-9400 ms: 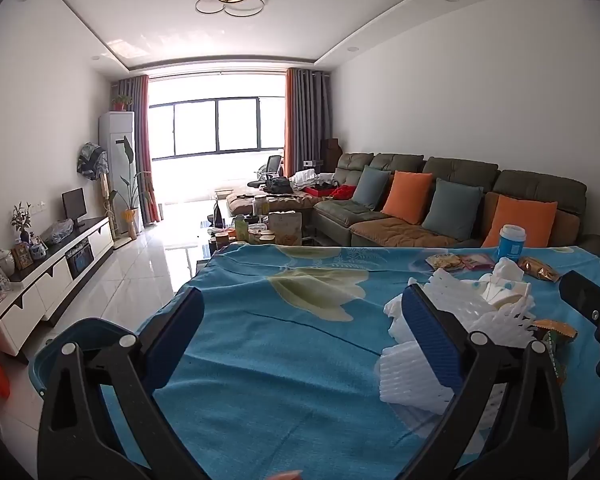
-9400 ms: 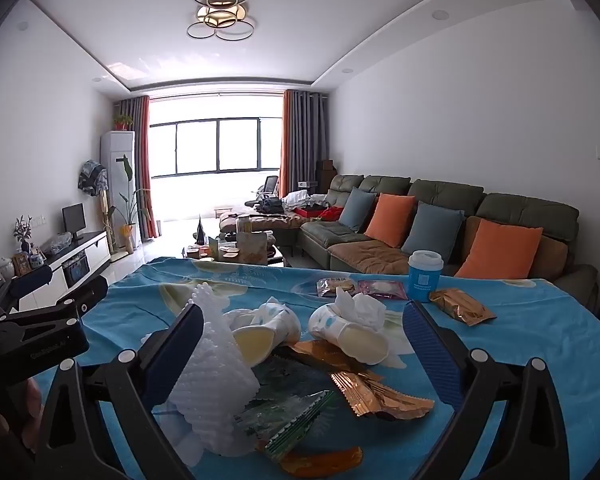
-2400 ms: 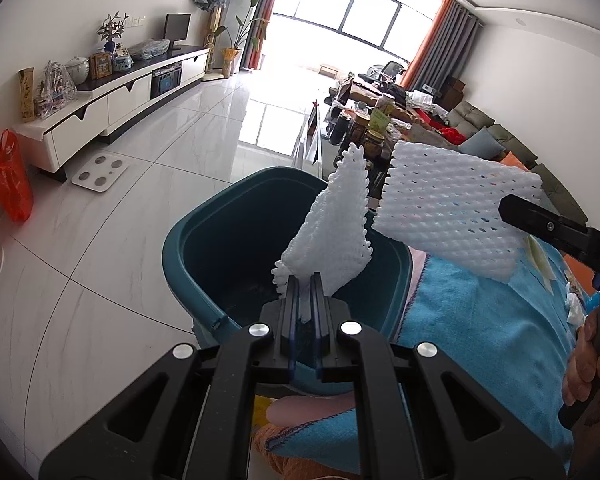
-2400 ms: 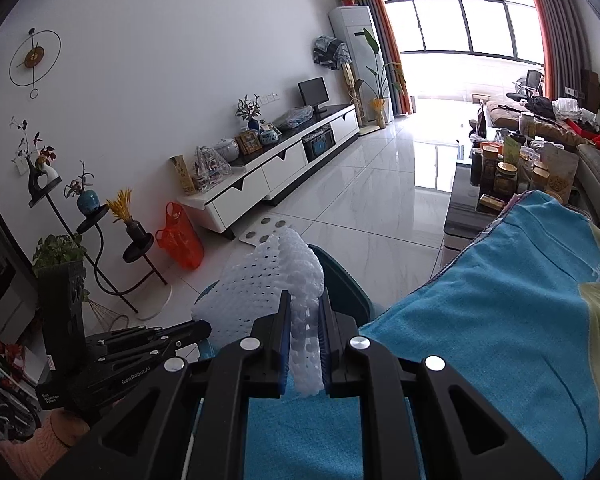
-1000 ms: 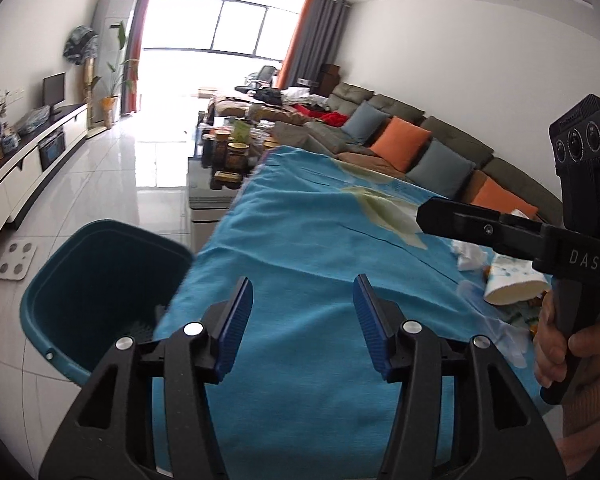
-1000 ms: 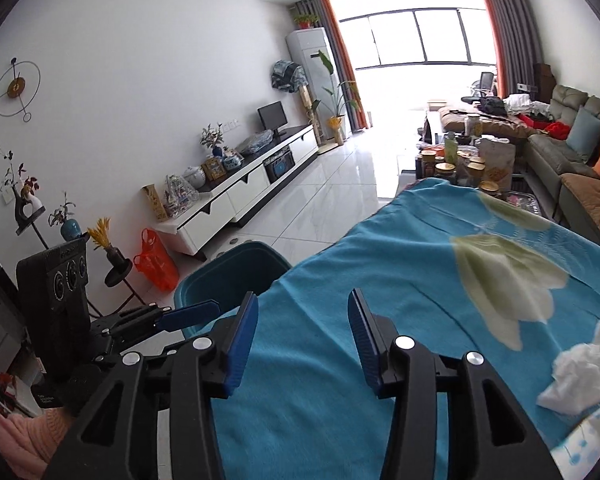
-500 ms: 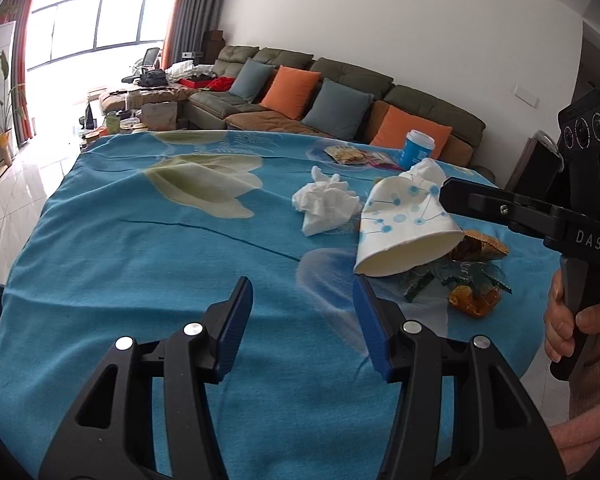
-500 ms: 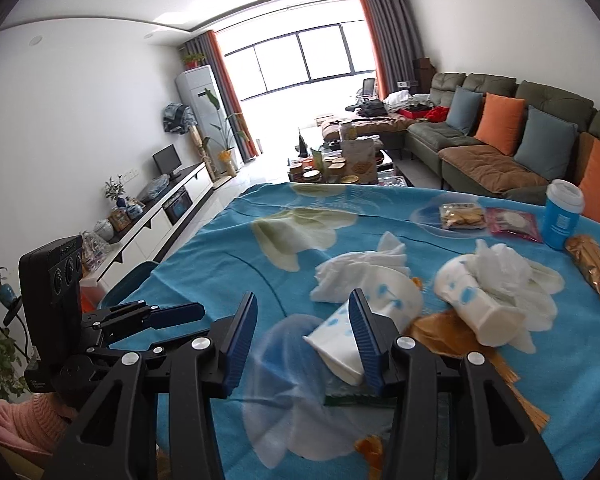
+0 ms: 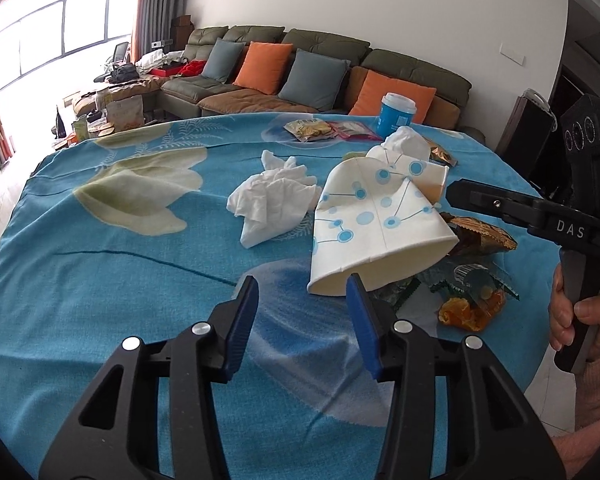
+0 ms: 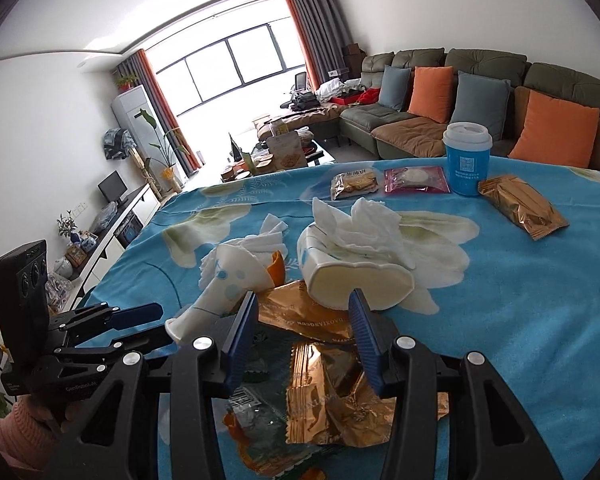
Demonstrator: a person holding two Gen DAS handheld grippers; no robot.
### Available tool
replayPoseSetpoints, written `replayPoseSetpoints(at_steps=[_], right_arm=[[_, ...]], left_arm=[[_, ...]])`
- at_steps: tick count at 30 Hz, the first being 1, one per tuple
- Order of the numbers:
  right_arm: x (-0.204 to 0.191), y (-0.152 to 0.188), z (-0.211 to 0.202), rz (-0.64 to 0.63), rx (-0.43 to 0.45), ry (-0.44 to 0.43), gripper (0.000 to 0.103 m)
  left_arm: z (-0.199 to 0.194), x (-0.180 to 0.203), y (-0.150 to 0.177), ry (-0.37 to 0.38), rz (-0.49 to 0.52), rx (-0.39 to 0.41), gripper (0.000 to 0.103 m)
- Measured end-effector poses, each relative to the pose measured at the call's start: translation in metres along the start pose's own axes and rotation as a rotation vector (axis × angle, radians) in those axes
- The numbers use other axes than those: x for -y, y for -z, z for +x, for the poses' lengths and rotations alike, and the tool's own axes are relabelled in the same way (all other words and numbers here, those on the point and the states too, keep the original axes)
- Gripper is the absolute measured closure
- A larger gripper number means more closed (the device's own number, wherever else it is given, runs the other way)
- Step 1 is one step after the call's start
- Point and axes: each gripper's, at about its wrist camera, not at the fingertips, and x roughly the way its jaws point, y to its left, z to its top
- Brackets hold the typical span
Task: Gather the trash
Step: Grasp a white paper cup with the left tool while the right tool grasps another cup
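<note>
Paper cup [image 9: 374,224] crushed on tablecloth [image 9: 100,280] | left gripper [image 9: 302,312] fingers apart, empty

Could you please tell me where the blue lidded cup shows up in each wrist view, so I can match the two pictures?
Left wrist: the blue cup stands upright at the table's far edge, upper right of centre, before an orange cushion.
Right wrist: the blue cup stands at upper right, beside a pink packet.
Shared landmark: the sofa behind the table.
</note>
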Motion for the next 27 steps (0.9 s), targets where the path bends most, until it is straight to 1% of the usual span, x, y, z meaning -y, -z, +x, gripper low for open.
replayPoseSetpoints(at_steps=[3, 6, 9, 10, 11, 12, 14, 16, 17, 20, 27], right_arm=[[0.003, -0.001, 0.008, 0.003, -0.01, -0.003, 0.058], [0.001, -0.003, 0.012, -0.003, -0.011, -0.002, 0.059], [-0.002, -0.005, 0.014, -0.015, -0.01, 0.001, 0.063], [-0.003, -0.006, 0.014, -0.019, -0.01, 0.003, 0.066], [-0.004, -0.006, 0.014, -0.023, -0.012, 0.007, 0.069], [-0.005, -0.007, 0.015, -0.025, -0.015, 0.009, 0.071], [-0.005, -0.008, 0.016, -0.027, -0.02, 0.013, 0.081], [-0.005, -0.008, 0.016, -0.028, -0.025, 0.015, 0.088], [-0.005, -0.008, 0.016, -0.03, -0.025, 0.018, 0.089], [-0.007, -0.007, 0.015, -0.039, -0.021, 0.027, 0.094], [-0.007, -0.008, 0.008, -0.045, 0.004, 0.03, 0.098]], left_arm=[[0.006, 0.004, -0.004, 0.005, 0.013, -0.012, 0.059], [0.013, 0.006, -0.007, 0.008, 0.019, -0.023, 0.063], [0.018, 0.008, -0.011, 0.017, 0.028, -0.022, 0.066], [0.019, 0.008, -0.012, 0.023, 0.033, -0.024, 0.071], [0.021, 0.01, -0.012, 0.028, 0.039, -0.025, 0.078], [0.022, 0.011, -0.013, 0.036, 0.044, -0.027, 0.082], [0.023, 0.014, -0.013, 0.051, 0.057, -0.027, 0.094], [0.023, 0.016, -0.012, 0.056, 0.071, -0.024, 0.097], [0.022, 0.017, -0.011, 0.054, 0.077, -0.019, 0.099], [0.019, 0.019, -0.01, 0.052, 0.09, -0.002, 0.099], [0.008, 0.015, -0.007, 0.047, 0.071, 0.029, 0.099]])
